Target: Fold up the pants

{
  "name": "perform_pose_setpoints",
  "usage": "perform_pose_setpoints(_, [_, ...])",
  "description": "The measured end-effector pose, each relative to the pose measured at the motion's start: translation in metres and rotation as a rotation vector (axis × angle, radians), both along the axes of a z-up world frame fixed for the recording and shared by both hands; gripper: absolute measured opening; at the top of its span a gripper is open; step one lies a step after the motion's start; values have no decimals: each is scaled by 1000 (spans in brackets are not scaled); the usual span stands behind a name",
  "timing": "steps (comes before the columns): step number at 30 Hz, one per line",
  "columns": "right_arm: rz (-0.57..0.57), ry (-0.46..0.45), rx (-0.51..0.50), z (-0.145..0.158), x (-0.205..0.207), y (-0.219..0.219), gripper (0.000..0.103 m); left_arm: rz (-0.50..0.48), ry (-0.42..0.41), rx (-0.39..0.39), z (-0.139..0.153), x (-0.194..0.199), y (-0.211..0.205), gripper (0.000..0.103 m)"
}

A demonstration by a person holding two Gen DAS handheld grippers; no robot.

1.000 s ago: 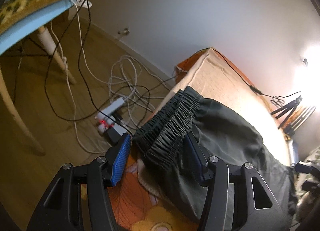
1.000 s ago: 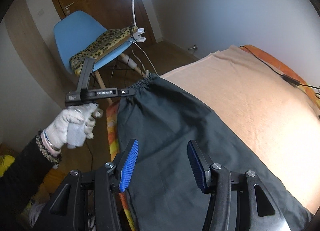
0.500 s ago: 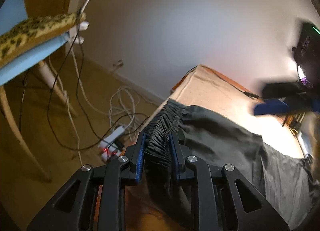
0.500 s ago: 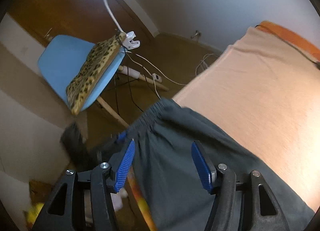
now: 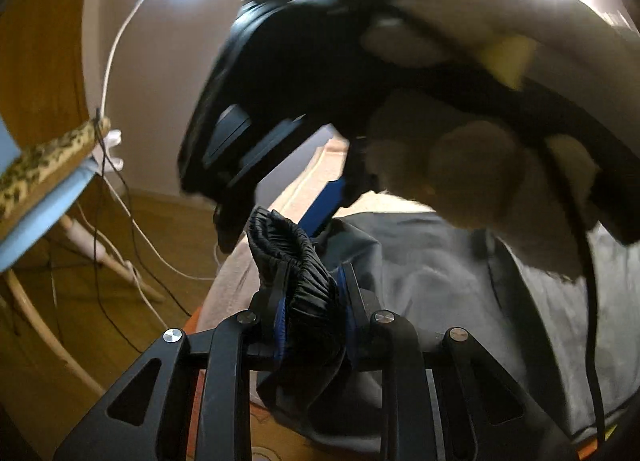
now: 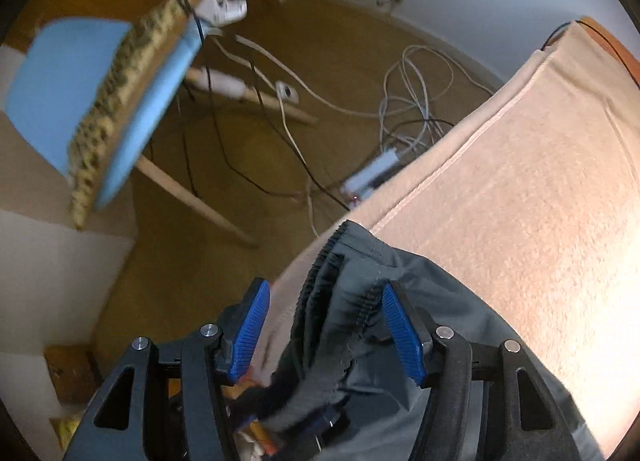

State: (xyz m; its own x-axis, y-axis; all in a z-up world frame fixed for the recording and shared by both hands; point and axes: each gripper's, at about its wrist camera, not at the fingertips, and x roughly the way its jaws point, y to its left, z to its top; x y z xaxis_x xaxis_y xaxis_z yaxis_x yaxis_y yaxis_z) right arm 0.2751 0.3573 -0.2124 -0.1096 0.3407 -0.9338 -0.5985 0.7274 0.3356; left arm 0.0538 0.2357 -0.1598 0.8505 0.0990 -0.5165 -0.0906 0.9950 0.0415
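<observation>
Since a second ago: left claw (image 5: pixel 310 317) closed onto pants (image 5: pixel 432 285) waistband, now clamped | right claw (image 6: pixel 324 329) swung down over waistband, pads apart, not gripping | step: second waistband grip; next, close right claw | pants: dark grey, gathered elastic, at bed (image 6: pixel 520 181) near corner.
</observation>
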Motion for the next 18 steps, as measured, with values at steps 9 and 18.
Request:
perform_pose_setpoints(9, [98, -67, -115, -9, -10, 14, 57, -37, -3, 130, -8, 0, -20, 18])
perform_pose_setpoints(18, [-10, -43, -16, -3, -2, -26, 16, 34, -25, 126, -7, -10, -12, 29])
